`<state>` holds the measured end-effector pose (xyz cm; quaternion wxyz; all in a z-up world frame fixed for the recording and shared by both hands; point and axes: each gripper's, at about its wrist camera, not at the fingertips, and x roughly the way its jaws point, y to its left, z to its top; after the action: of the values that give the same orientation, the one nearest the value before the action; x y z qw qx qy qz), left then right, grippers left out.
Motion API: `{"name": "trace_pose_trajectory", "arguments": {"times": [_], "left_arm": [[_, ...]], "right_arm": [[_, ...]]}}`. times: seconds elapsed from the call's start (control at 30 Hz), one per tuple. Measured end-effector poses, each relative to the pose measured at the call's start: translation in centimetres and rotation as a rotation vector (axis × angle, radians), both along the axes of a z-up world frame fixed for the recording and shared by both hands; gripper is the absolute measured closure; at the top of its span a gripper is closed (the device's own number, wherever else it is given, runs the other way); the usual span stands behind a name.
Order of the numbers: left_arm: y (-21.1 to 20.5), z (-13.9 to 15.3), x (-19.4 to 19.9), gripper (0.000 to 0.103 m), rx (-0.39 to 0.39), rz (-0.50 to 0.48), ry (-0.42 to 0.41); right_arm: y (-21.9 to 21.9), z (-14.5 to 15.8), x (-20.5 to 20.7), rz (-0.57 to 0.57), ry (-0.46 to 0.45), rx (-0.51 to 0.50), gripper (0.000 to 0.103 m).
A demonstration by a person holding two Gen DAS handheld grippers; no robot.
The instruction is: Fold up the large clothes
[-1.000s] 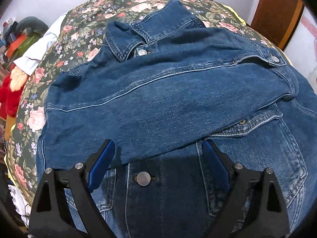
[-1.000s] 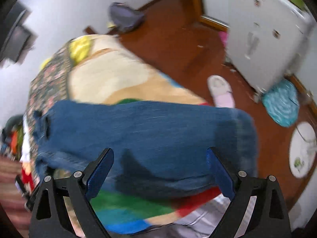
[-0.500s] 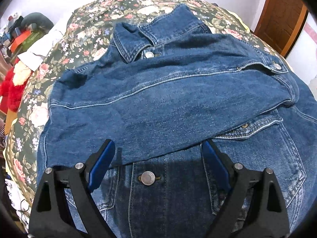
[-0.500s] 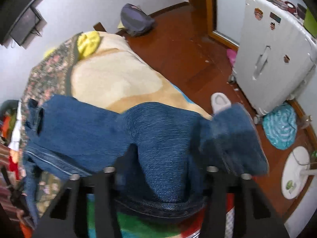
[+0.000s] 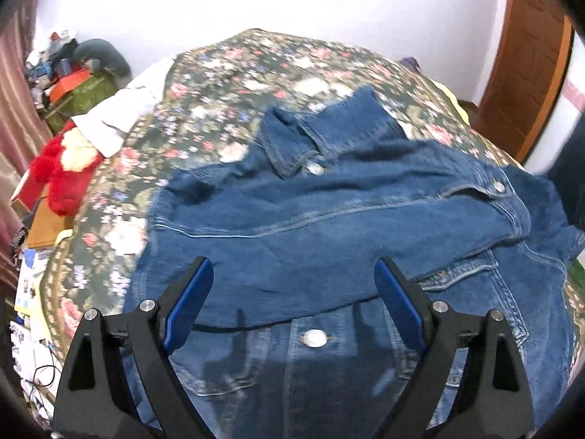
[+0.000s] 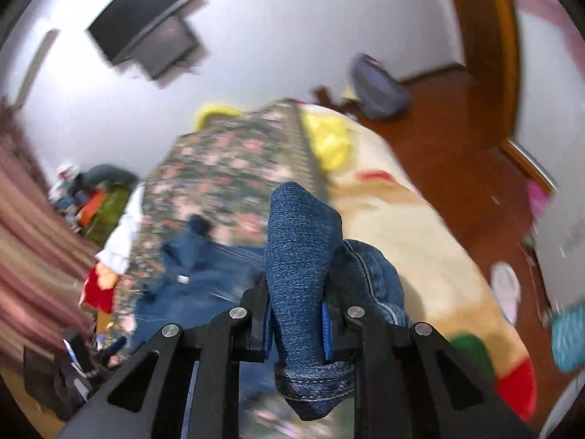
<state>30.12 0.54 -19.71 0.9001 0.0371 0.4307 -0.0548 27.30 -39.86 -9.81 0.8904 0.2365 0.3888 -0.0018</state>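
Observation:
A blue denim jacket [image 5: 329, 219] lies front up on the bed, collar at the far side, with one sleeve [image 5: 384, 201] folded across its chest. My left gripper [image 5: 296, 303] hovers over the lower front near a metal button [image 5: 314, 338], jaws wide open and holding nothing. In the right wrist view, my right gripper [image 6: 296, 325] is shut on the other sleeve [image 6: 299, 256], a bunched fold of denim that sticks up between the blue pads, lifted off the bed. The jacket body [image 6: 190, 274] shows blurred below and to the left.
A dark floral bedspread [image 5: 237, 73] covers the bed, with a beige blanket [image 6: 402, 219] along its right side. A red plush toy [image 5: 62, 179], a white cloth [image 5: 117, 120] and clutter sit at the left edge. A wooden door [image 5: 526, 73] stands at the right.
My right gripper shut on the sleeve, then lifted it and swung it up toward the jacket body. My left gripper rose and drew back slightly, still open.

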Motion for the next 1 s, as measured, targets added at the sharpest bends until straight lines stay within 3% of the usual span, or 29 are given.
{"name": "trace_pose_trajectory", "arguments": {"times": [0.17,0.3,0.43,0.63,0.73,0.83,1.0], "left_arm": [[3.2,0.5,-0.4,0.012,-0.031,0.07,-0.014],[5.5,0.3,-1.1,0.012,-0.04,0.12,-0.007],[7.6,0.0,-1.9,0.012,-0.051,0.159,0.008],[9.4,-0.7,-3.7,0.012,-0.063,0.193,0.038],[9.5,-0.9,-4.6,0.012,-0.057,0.193,0.053],[9.4,-0.9,-5.2,0.012,-0.042,0.191,0.057],[9.2,-0.3,-5.9,0.012,-0.056,0.196,0.047]], "right_arm": [[8.1,3.4,4.9,0.169,-0.09,0.032,0.086],[15.3,3.1,7.3,0.316,-0.092,0.075,0.086],[23.1,0.4,9.0,0.443,-0.011,0.012,0.085],[30.3,-6.1,10.0,0.615,0.259,-0.131,0.082],[31.6,-10.3,9.5,0.665,0.369,-0.164,0.081],[32.1,-12.7,9.4,0.698,0.407,-0.191,0.079],[31.1,-15.0,9.8,0.722,0.463,-0.097,0.076]]}}
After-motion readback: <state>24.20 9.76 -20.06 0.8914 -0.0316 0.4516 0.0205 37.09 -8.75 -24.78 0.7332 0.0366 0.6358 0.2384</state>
